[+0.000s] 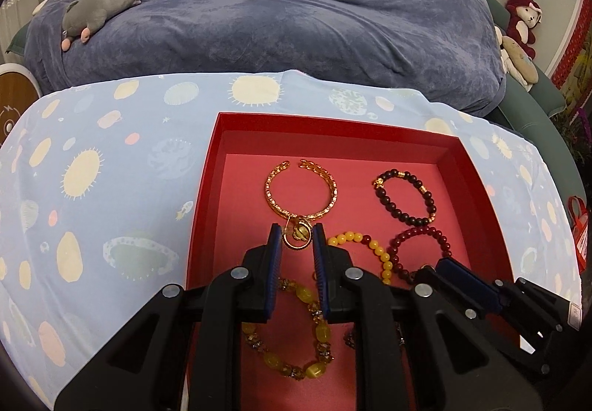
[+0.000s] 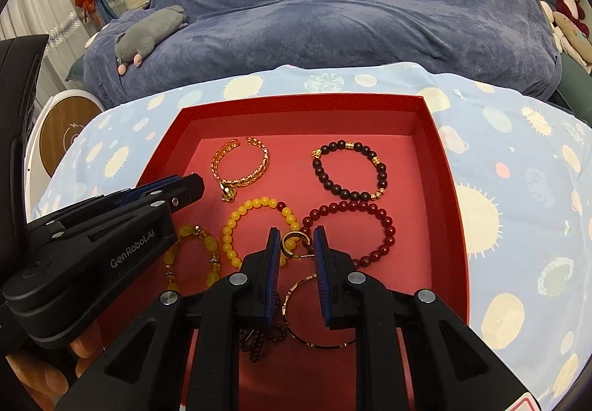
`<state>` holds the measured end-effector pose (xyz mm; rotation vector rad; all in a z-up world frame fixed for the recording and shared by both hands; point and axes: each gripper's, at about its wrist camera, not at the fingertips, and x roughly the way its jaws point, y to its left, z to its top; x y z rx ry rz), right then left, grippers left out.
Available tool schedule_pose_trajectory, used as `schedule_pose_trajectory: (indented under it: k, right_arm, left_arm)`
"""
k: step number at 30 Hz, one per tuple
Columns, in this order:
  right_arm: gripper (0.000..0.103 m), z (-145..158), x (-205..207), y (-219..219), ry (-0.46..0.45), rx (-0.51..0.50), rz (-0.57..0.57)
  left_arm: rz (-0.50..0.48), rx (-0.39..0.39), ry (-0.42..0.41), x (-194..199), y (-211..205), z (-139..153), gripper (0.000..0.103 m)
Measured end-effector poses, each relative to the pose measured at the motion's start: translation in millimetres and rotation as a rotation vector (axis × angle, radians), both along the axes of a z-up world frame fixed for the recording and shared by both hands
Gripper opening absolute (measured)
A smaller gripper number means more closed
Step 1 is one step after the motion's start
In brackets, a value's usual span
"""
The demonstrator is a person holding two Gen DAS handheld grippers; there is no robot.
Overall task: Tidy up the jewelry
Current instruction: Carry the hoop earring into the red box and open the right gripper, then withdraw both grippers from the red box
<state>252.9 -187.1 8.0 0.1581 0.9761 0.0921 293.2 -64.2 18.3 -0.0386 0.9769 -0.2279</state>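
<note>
An open red box (image 1: 333, 122) (image 2: 296, 102) on the blue patterned cloth holds several bracelets. Among them are a gold bangle (image 1: 335, 189) (image 2: 264, 159) with a pendant (image 1: 296, 235), a dark bead bracelet (image 2: 322, 172), a red bead bracelet (image 2: 388, 226) and a yellow bead bracelet (image 2: 255, 204). My left gripper (image 1: 296, 237) (image 2: 192, 185) hovers over the pendant, jaws narrowly apart and gripping nothing. My right gripper (image 2: 296, 239) (image 1: 444, 263) hangs over a small gold ring (image 2: 290, 239) with the same narrow gap. A thin bangle (image 2: 318, 344) lies under it.
A chunky yellow bracelet (image 1: 322, 331) lies under the left gripper. The cloth (image 1: 111, 189) spreads wide to the left and right of the box. Behind it stands a sofa under a blue-grey blanket (image 1: 296, 22) with a grey plush toy (image 1: 100, 7). A round wooden-topped device (image 2: 66, 137) stands at the left.
</note>
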Motion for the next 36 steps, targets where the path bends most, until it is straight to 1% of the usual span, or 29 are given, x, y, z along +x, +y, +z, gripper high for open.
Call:
schedule_pose_trajectory:
  k: [6, 14, 21, 22, 27, 29, 30, 36]
  right_arm:
    - [0.017, -10, 3, 1, 0.016, 0.002, 0.003]
    - [0.017, -15, 6, 3, 0.028, -0.002, 0.003]
    - [0.018, -17, 4, 1, 0.021, -0.003, -0.007]
    - [0.020, -17, 4, 1, 0.022, -0.002, -0.009]
    - [0.021, -15, 2, -1, 0.019, -0.005, -0.019]
    - [0.027, -14, 0, -1, 0.016, -0.009, -0.026]
    - [0.031, -12, -2, -2, 0.012, -0.009, -0.030]
    - [0.032, -3, -11, -2, 0.000, -0.013, -0.032]
  left_arm:
    - [0.007, -0.006, 0.017, 5, 2, -9, 0.017]
    - [-0.002, -0.016, 0.028, 7, 2, -11, 0.017]
    - [0.006, -0.010, 0.027, 7, 1, -11, 0.017]
    - [0.006, -0.009, 0.026, 7, 0, -11, 0.017]
    - [0.015, -0.001, 0.027, 6, 0, -11, 0.017]
    - [0.016, 0.005, 0.025, 5, -1, -10, 0.018]
    - [0.017, 0.007, 0.024, 4, -1, -10, 0.018]
    - [0.010, 0.015, 0.010, -5, -3, -2, 0.018]
